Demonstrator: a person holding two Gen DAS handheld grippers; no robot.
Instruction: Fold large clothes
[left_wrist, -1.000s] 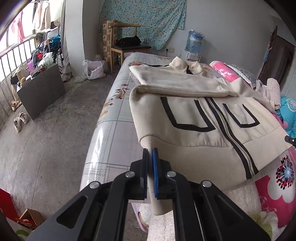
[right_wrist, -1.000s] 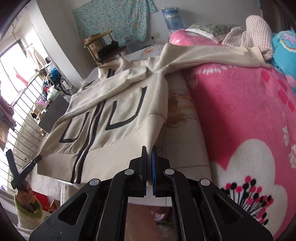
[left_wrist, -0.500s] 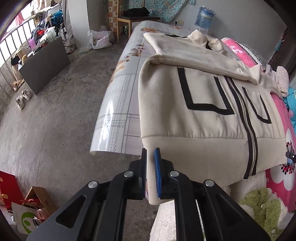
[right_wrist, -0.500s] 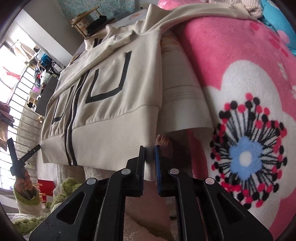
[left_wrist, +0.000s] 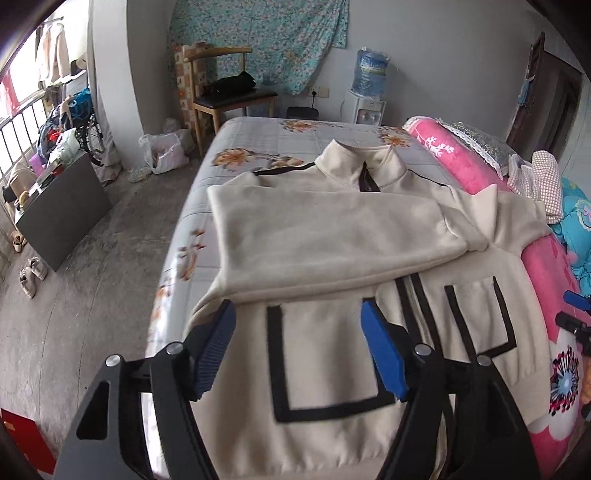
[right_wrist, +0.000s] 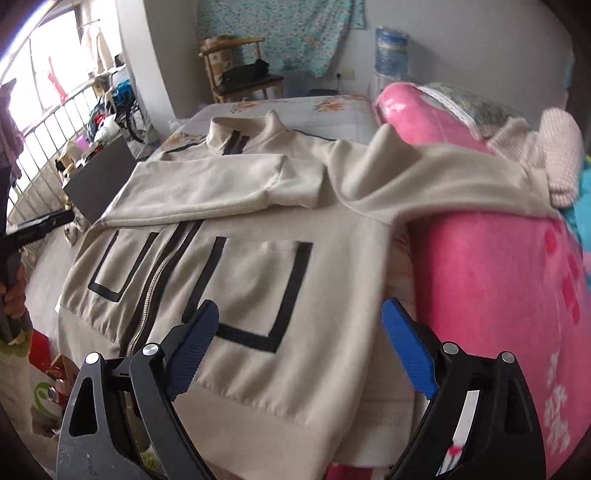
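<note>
A cream zip jacket (left_wrist: 325, 243) with black pocket outlines lies face up on the bed, collar at the far end; it also shows in the right wrist view (right_wrist: 258, 236). One sleeve is folded across the chest. The other sleeve (right_wrist: 443, 173) drapes over the pink blanket. My left gripper (left_wrist: 297, 339) is open and empty above the jacket's left pocket area. My right gripper (right_wrist: 299, 332) is open and empty above the right pocket, near the hem.
A pink flowered blanket (right_wrist: 498, 266) lies along the jacket's right side. The grey flowered bedsheet (left_wrist: 258, 144) shows beyond the collar. A wooden chair (left_wrist: 229, 96), a water dispenser (left_wrist: 365, 103) and a dark cabinet (left_wrist: 62, 214) stand on the floor.
Both grippers were shut on the jacket's hem corners and pulled it toward the bed's near edge. Both have now let go, opened, and moved forward over the jacket.
</note>
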